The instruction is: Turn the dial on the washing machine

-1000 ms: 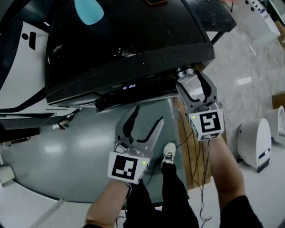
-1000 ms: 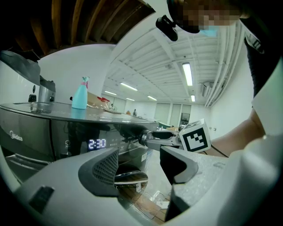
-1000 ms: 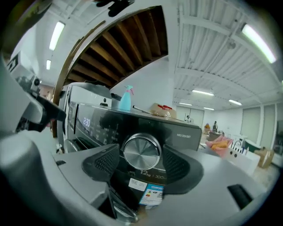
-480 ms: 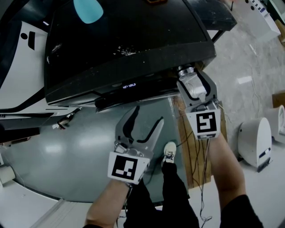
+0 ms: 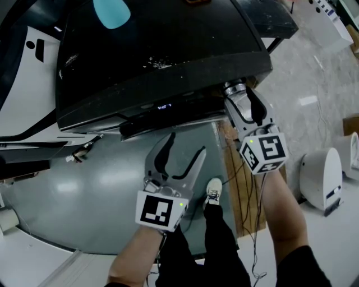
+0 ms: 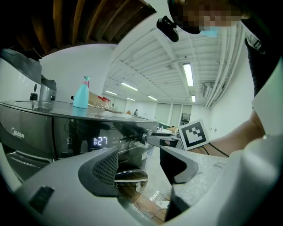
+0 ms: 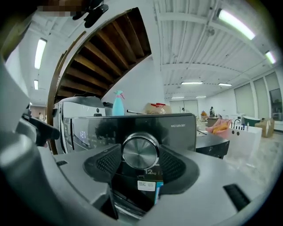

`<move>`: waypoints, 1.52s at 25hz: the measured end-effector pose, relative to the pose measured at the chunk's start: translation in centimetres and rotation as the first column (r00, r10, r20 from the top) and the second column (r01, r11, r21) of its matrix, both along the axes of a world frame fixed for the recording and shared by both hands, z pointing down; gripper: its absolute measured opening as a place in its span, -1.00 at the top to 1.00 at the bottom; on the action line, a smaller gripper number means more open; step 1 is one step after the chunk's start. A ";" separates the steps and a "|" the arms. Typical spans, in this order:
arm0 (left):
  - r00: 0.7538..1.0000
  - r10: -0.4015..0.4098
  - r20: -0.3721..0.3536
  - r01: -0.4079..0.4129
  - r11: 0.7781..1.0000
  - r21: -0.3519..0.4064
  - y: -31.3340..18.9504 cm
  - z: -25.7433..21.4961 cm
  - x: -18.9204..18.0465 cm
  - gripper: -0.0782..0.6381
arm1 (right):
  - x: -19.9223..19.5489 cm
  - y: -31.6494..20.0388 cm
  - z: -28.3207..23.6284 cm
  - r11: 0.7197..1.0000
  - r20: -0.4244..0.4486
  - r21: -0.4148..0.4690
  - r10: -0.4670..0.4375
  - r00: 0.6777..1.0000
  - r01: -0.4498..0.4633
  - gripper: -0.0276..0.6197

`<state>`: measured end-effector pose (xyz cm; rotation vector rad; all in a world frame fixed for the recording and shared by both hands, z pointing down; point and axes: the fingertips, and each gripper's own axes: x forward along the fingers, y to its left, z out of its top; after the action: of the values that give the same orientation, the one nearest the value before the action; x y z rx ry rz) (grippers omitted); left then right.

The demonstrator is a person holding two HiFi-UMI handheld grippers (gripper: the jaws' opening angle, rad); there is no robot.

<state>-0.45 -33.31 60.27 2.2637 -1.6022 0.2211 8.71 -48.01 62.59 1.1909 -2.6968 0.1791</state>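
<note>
The black washing machine (image 5: 162,50) fills the top of the head view, its lit display (image 5: 164,106) on the front panel. My right gripper (image 5: 240,92) reaches the panel's right end. In the right gripper view its textured pads (image 7: 108,161) sit against both sides of the round silver dial (image 7: 140,151). The jaws have just been closing, with the dial between them. My left gripper (image 5: 182,162) hangs lower, in front of the machine, open with nothing between its fingers. Its own view shows the display (image 6: 100,141) reading 1:27 and the right gripper (image 6: 161,139) on the dial.
A teal spray bottle (image 5: 111,12) stands on the machine's top. A wooden pallet (image 5: 241,185) with cables lies under my right arm. A white appliance (image 5: 322,179) sits on the floor at right. A white machine (image 5: 28,61) adjoins at left. The person's shoe (image 5: 213,193) is below.
The right gripper has rolled about the dial: its marker cube first stood square, then tilted. The display's lit figures look different. The left gripper has not moved.
</note>
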 end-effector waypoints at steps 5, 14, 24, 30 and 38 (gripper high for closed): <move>1.000 -0.002 0.001 0.002 1.000 0.007 0.1 -0.4 0.0 0.01 | 0.2 0.5 -0.2 1.000 -0.014 0.008 -0.001 1.000 0.001 0.05; 1.000 0.004 0.005 -0.004 0.999 0.033 0.6 -3.0 -0.7 0.01 | -0.1 2.2 -4.3 0.999 0.019 0.044 0.003 1.000 -0.004 0.12; 0.999 0.040 0.007 -0.040 0.996 0.082 1.9 -8.6 -2.5 0.01 | -1.3 6.4 -11.1 0.997 0.053 0.082 -0.009 0.999 0.005 0.90; 0.998 0.066 0.017 -0.068 0.991 0.115 3.2 -13.1 -4.3 0.06 | -2.7 9.5 -15.3 0.995 0.041 0.099 -0.028 0.999 0.023 0.92; 0.994 0.101 0.033 -0.105 0.978 0.183 5.3 -19.7 -7.2 0.68 | -3.0 13.4 -21.6 0.991 0.043 0.128 0.022 0.999 -0.027 0.92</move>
<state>-7.70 -28.02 40.60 2.4959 -1.5770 0.1309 5.70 -34.59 41.03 1.2697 -2.7674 0.0348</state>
